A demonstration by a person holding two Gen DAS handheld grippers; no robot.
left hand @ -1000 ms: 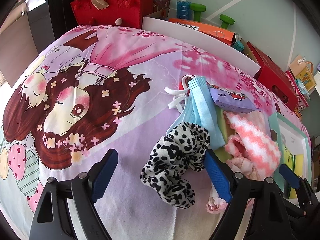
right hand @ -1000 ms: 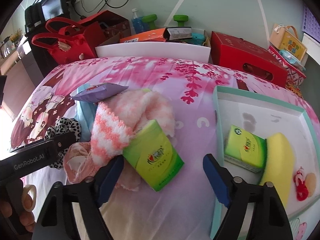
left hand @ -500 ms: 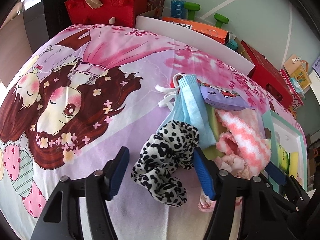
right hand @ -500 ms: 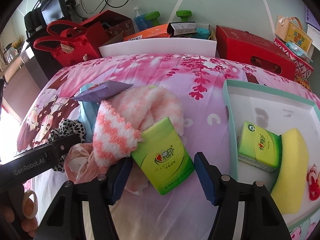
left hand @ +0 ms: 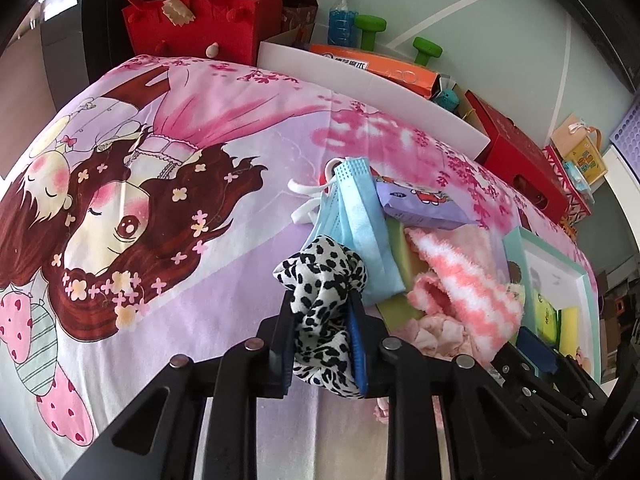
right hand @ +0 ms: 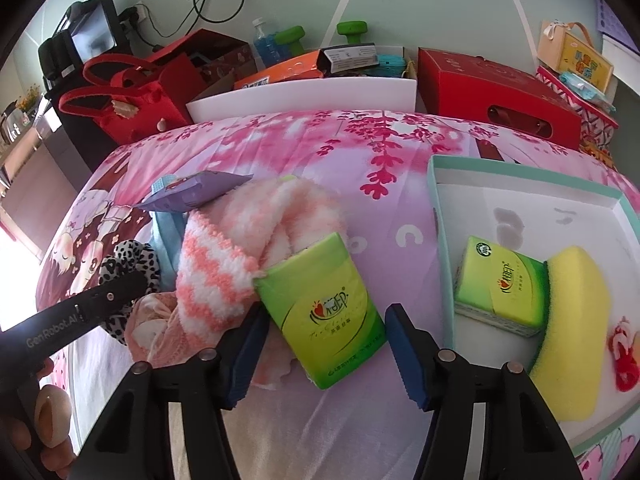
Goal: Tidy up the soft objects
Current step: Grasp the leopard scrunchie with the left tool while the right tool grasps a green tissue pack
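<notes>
My left gripper [left hand: 322, 340] is shut on the black-and-white leopard scrunchie [left hand: 320, 276], which rests on the cartoon bedsheet; the scrunchie also shows in the right wrist view [right hand: 132, 260]. My right gripper [right hand: 324, 348] is open, its fingers either side of a green tissue pack [right hand: 324, 304] that lies flat. A pink-and-white fuzzy sock [right hand: 240, 248] lies over the pile beside it. A blue face mask [left hand: 356, 216] and a purple wipes pack [left hand: 420, 204] lie behind the scrunchie.
A teal-rimmed white tray [right hand: 520, 176] at the right holds a second green tissue pack [right hand: 500, 284], a yellow sponge [right hand: 572, 320] and a small red item [right hand: 624, 360]. A red felt bag [left hand: 200, 20], a white bin [right hand: 320, 96] and red boxes [right hand: 496, 96] stand behind the bed.
My left gripper moved forward and closed on the leopard scrunchie. My right gripper advanced so its open fingers now straddle the near green tissue pack.
</notes>
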